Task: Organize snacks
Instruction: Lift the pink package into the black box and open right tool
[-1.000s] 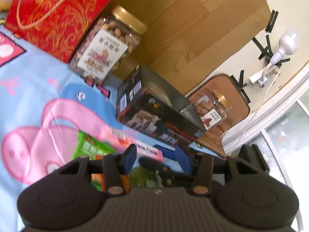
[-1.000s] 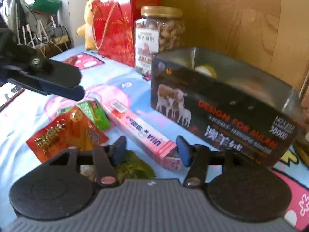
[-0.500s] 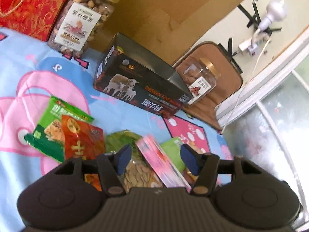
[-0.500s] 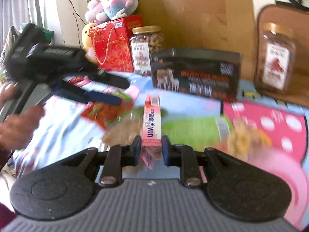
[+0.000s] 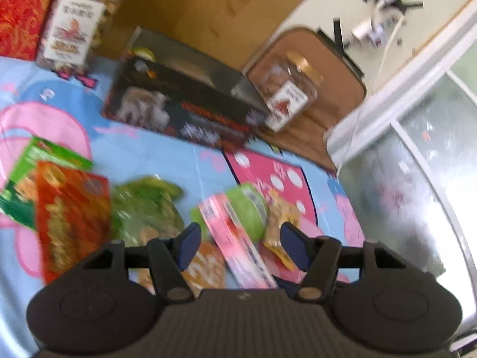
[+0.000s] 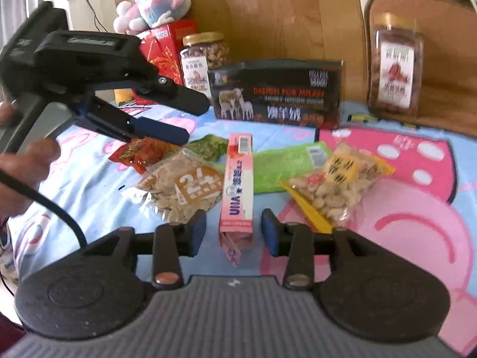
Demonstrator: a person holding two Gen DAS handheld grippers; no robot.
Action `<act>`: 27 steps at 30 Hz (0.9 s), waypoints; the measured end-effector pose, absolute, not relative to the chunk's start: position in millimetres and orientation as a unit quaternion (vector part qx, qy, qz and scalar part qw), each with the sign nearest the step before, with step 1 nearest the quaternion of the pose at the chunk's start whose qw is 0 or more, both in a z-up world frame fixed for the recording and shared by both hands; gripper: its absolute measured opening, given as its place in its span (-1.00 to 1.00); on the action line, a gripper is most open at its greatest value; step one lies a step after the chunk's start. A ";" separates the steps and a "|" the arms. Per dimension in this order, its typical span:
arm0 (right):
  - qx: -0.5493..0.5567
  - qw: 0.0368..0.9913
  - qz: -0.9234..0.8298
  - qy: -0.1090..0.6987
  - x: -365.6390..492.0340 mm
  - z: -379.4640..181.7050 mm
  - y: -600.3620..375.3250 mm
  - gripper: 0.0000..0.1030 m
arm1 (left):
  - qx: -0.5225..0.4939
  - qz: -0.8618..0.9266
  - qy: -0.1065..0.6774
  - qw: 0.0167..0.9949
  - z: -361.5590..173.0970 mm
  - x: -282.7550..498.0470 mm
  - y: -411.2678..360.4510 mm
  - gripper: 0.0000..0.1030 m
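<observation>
A long pink box point(image 6: 238, 179) lies on the cartoon cloth, its near end between the open jaws of my right gripper point(image 6: 233, 231), which does not touch it. It also shows in the left wrist view point(image 5: 235, 238). Around it lie a seed bag point(image 6: 182, 188), a peanut bag point(image 6: 337, 182), a green packet point(image 6: 283, 164) and a red packet point(image 6: 140, 153). A dark open box point(image 6: 277, 95) stands behind. My left gripper point(image 5: 240, 244) is open and empty above the pile, and it also shows in the right wrist view point(image 6: 179, 119).
Two nut jars point(image 6: 205, 56) point(image 6: 393, 65), a red gift bag point(image 6: 167, 47) and a plush toy point(image 6: 155, 3) stand along the wooden back wall. A window frame point(image 5: 402, 113) lies to the right of the left gripper's view.
My right gripper has opened and let go of the pink box, which now lies on the cloth. My left gripper has shifted slightly over the snack pile.
</observation>
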State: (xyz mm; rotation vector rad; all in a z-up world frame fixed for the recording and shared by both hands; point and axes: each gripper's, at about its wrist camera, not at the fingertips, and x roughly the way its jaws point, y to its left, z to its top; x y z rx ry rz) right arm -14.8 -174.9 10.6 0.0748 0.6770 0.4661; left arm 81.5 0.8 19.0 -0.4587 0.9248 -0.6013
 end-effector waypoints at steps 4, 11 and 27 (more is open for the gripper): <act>0.170 0.886 0.255 0.349 -8.8 6.8 -193.8 -0.50 | -0.201 -0.281 0.455 0.821 5.2 83.6 -15.7 0.20; 0.216 0.881 0.263 0.328 3.2 22.3 -197.2 -0.50 | -0.221 -0.297 0.407 0.835 34.3 90.8 -1.0 0.01; -0.129 0.945 0.183 0.238 186.1 68.4 -171.5 -0.42 | -0.245 -0.229 0.345 0.877 59.9 204.9 7.9 0.11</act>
